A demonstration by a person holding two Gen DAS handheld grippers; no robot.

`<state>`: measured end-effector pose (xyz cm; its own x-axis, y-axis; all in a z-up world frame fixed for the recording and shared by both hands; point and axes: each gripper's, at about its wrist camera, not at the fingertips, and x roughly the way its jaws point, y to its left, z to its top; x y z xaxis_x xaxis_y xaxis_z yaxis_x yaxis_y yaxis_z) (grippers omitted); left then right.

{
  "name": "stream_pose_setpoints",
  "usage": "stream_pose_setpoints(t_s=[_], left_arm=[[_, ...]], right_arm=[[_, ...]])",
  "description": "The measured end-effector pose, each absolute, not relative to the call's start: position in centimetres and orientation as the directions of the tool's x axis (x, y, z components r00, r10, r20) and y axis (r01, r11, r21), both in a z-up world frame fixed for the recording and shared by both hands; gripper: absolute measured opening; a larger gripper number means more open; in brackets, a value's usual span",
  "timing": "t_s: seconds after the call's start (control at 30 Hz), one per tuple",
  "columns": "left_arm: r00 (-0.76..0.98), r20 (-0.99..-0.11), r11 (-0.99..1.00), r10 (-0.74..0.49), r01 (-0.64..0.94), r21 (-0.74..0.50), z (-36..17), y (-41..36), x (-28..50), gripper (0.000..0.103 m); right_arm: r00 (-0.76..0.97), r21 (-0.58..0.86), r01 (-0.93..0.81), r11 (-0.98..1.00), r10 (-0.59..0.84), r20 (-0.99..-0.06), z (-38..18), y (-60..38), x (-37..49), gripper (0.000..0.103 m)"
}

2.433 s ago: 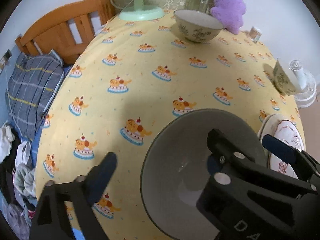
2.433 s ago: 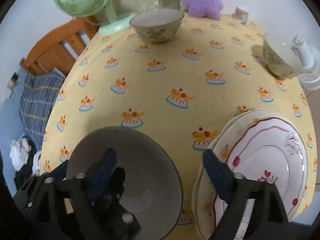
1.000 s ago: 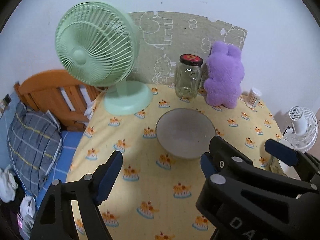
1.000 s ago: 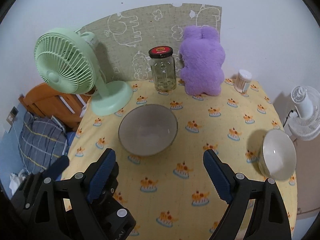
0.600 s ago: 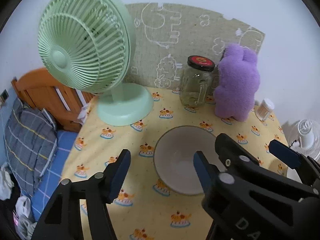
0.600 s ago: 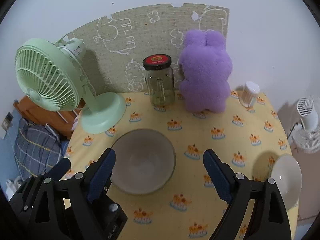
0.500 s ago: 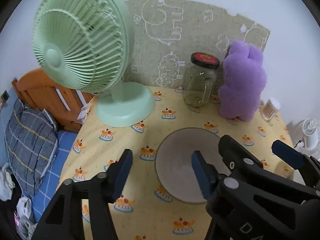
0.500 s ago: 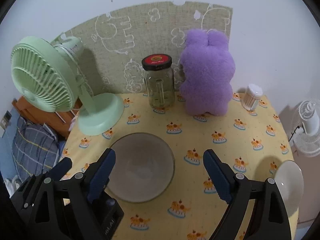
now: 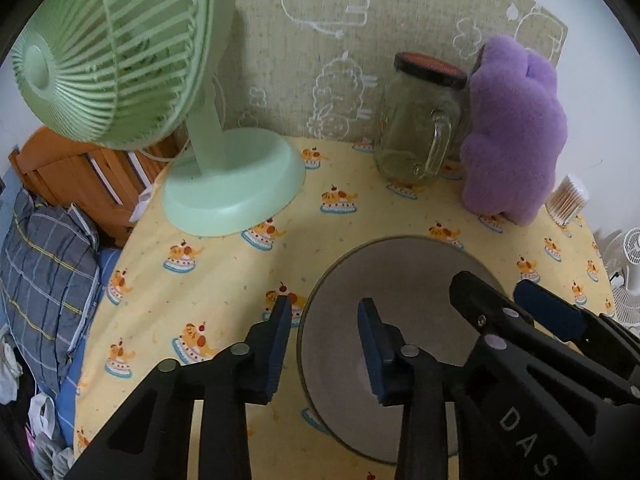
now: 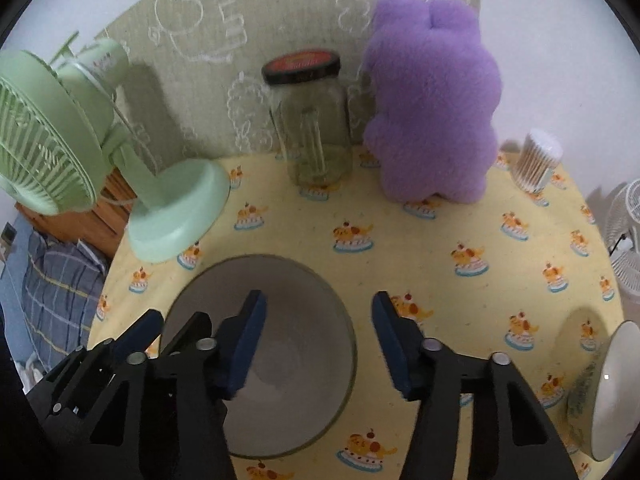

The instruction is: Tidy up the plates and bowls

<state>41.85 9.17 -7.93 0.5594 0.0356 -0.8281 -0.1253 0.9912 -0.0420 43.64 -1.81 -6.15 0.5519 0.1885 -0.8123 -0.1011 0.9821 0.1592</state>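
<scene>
- Left wrist view: the round grey ceramic bowl (image 9: 404, 304) sits upright on the table (image 9: 224, 268) with its yellow cake-print cloth, at about 4 o'clock from the pale green desk fan (image 9: 120, 80). The left gripper (image 9: 324, 316) straddles the bowl's 9 o'clock rim, one of its fingers (image 9: 276, 344) outside over the cloth, the other inside the bowl. The fingers are closing, the rim between them, not yet pinched as far as I can tell.
- Right wrist view: the right gripper (image 10: 316, 316) straddles the opposite rim at 3 o'clock, one finger inside, the other outside. These fingers are closing too, with no firm grip visible. A white bowl (image 10: 612, 392) lies well apart at 4 o'clock. Both hands look equally near, so I judge a two-sided lift is coming.
</scene>
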Motion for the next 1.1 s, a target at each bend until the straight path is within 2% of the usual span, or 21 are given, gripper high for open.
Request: stream_pose_setpoints(t_s=[0.23, 0.33, 0.43, 1.1], left_arm=[[0.535, -0.844, 0.992, 0.041, -0.124, -0.031, -9.2, 9.1, 42.6, 0.024], [0.535, -0.844, 0.992, 0.041, -0.122, -0.029, -9.5, 9.1, 42.8, 0.022], [0.540, -0.841, 0.993, 0.049, -0.119, -0.019, -9.5, 9.1, 42.9, 0.022], [0.511, -0.859, 0.995, 0.040, -0.098, -0.012, -8.3, 8.0, 40.7, 0.022]], right_arm=[[0.525, 0.175, -0.090, 0.980, 0.196, -0.828, -7.9, -1.9, 44.5, 0.042], [0.531, 0.168, -0.091, 0.982, 0.191, -0.825, -8.2, -1.7, 44.7, 0.041], [0.546, 0.141, -0.082, 0.987, 0.163, -0.822, -8.1, -1.7, 44.7, 0.033], [0.505, 0.145, -0.059, 0.988, 0.155, -0.849, -7.3, -3.0, 42.6, 0.033]])
